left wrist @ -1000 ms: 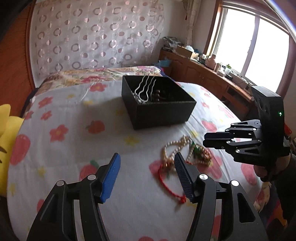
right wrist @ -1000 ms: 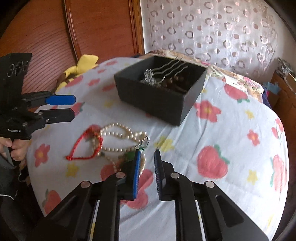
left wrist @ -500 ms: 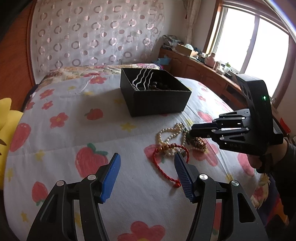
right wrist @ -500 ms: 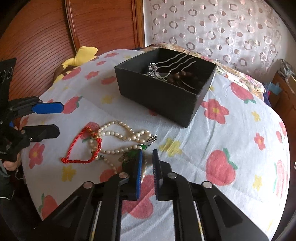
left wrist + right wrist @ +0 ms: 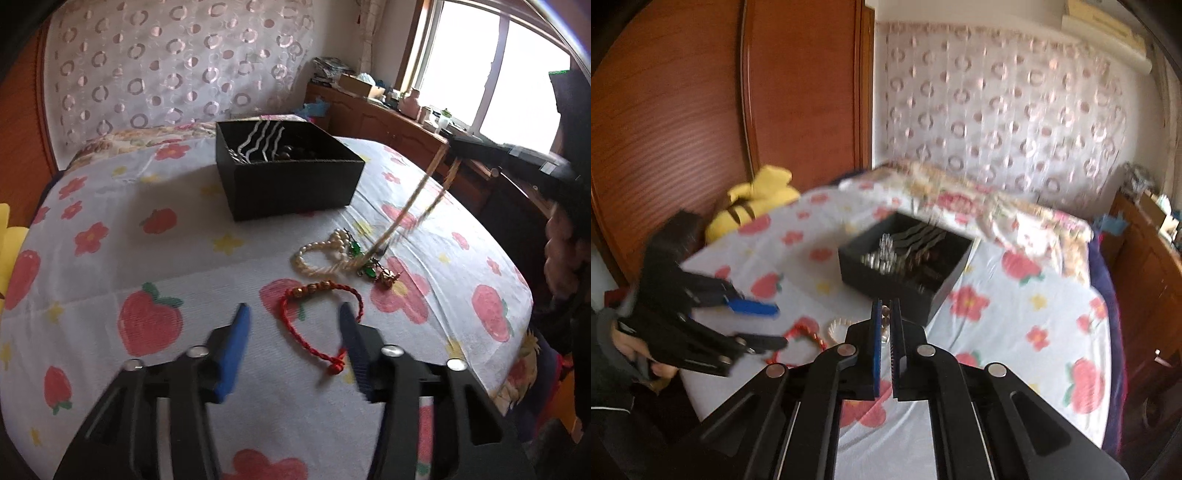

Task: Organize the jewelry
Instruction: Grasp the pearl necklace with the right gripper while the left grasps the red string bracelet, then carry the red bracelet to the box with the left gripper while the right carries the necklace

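A black box holding silver hair forks and dark beads sits on the bed; it also shows in the right wrist view. My right gripper is shut on the pearl necklace, which stretches taut up from the pile of pearls and green charms. A red cord bracelet with gold beads lies between the fingers of my open, empty left gripper, low over the sheet; the bracelet also shows in the right wrist view.
The bed has a white sheet with strawberries and flowers. A yellow plush toy lies by the wooden headboard. A wooden dresser with clutter stands under the window on the right.
My right gripper has closed on the pearl necklace and lifted it up and back, pulling it taut. My left gripper has moved forward over the red bracelet.
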A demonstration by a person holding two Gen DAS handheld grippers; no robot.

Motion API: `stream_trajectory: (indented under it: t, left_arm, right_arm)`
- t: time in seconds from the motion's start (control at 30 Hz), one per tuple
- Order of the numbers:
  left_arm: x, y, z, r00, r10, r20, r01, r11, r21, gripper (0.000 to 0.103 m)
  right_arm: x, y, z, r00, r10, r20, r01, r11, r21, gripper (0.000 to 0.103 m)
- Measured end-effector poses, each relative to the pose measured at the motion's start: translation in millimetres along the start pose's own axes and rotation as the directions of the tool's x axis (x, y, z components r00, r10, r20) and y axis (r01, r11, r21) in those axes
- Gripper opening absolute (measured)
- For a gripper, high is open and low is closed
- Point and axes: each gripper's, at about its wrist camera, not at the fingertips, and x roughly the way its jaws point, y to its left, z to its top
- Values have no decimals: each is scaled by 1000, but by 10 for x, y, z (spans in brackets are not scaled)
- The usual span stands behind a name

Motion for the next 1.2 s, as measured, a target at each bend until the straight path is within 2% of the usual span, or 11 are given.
stream_trajectory:
  t: [0.07, 0.17, 0.57, 0.67, 0.77, 1.0, 1.2]
  left_arm:
    - [52, -13, 22, 1000, -5, -18, 5, 1000, 7, 26]
    - [104, -37, 54, 1000, -2, -30, 3, 1000, 20, 22]
    - [303, -17, 211, 997, 51, -66, -48, 998, 48, 21]
    - [328, -24, 223, 996, 64, -66, -59, 996, 67, 4]
    - [321, -20, 219, 997, 42, -66, -38, 997, 67, 2]
    - [78, -68, 348, 999, 30, 19, -31, 997, 65, 2]
    - [-177, -86, 678, 993, 35, 113, -43, 997, 67, 2]
  right_arm:
    - [-100, -5, 65, 1000, -6, 23, 6, 1000, -6, 5]
    - [-251, -44, 149, 998, -24, 59, 25, 1000, -10, 5]
    - [-570, -97, 345, 989, -50, 137, 55, 998, -26, 5]
    - [-663, -77, 404, 985, -56, 160, 62, 997, -36, 5]
    - [-732, -67, 455, 982, -61, 177, 70, 997, -45, 5]
    - [-834, -66, 563, 976, -75, 203, 88, 995, -55, 5]
    - [-833, -82, 700, 972, -82, 221, 99, 993, -66, 5]
